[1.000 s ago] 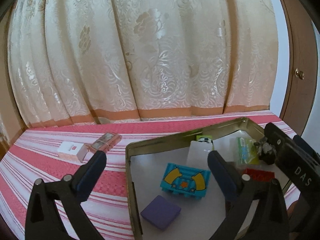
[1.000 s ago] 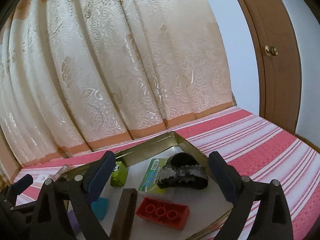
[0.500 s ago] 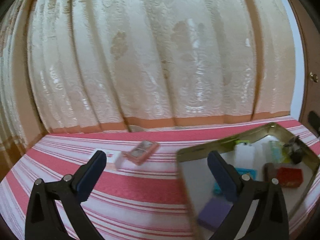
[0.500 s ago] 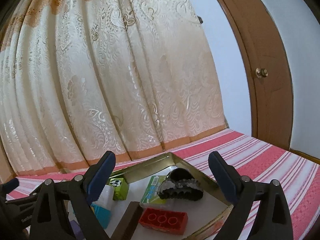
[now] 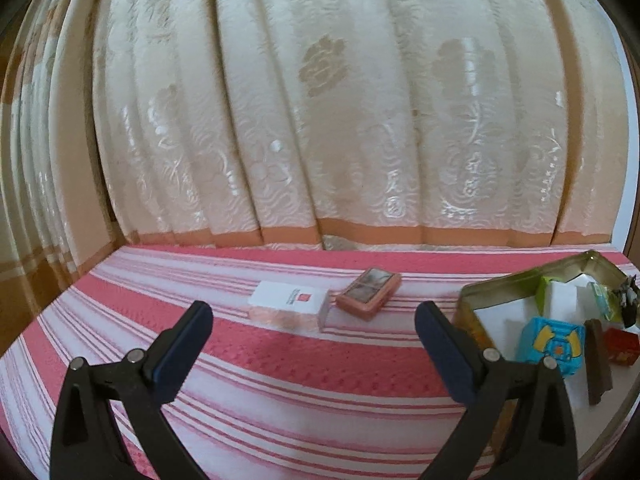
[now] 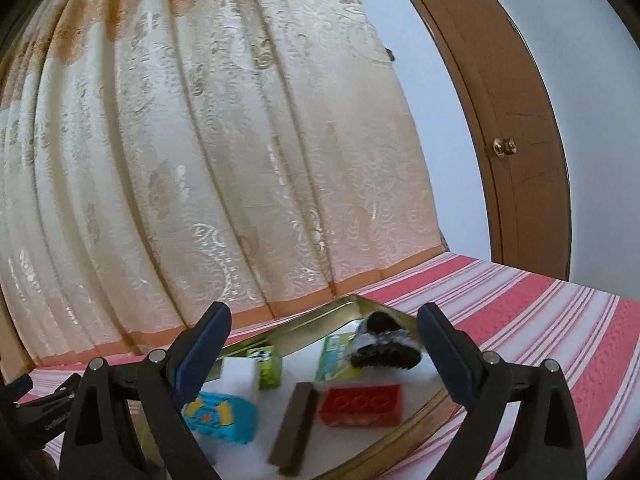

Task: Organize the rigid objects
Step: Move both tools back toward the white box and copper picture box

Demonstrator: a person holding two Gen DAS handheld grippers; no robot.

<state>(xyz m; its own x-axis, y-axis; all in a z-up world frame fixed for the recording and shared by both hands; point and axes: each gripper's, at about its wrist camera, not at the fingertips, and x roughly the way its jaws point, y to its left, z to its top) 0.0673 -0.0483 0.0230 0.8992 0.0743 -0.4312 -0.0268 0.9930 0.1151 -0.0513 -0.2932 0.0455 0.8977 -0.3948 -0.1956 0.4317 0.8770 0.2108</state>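
Ahead of our left claw (image 5: 314, 334), spread and empty, we list a white box (image 5: 289, 305) and pink case (image 5: 369, 293), long axes crosswise, outside the tin (image 5: 500, 286); our right claw (image 6: 322, 342), also spread, hovers over that tin, farther off.

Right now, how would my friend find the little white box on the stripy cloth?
Start at the gold tin on the pink striped cloth. Two boxes lie outside it, side by side near the curtain. The white box is the farther one; its neighbour, the pink box, has no red square logo.
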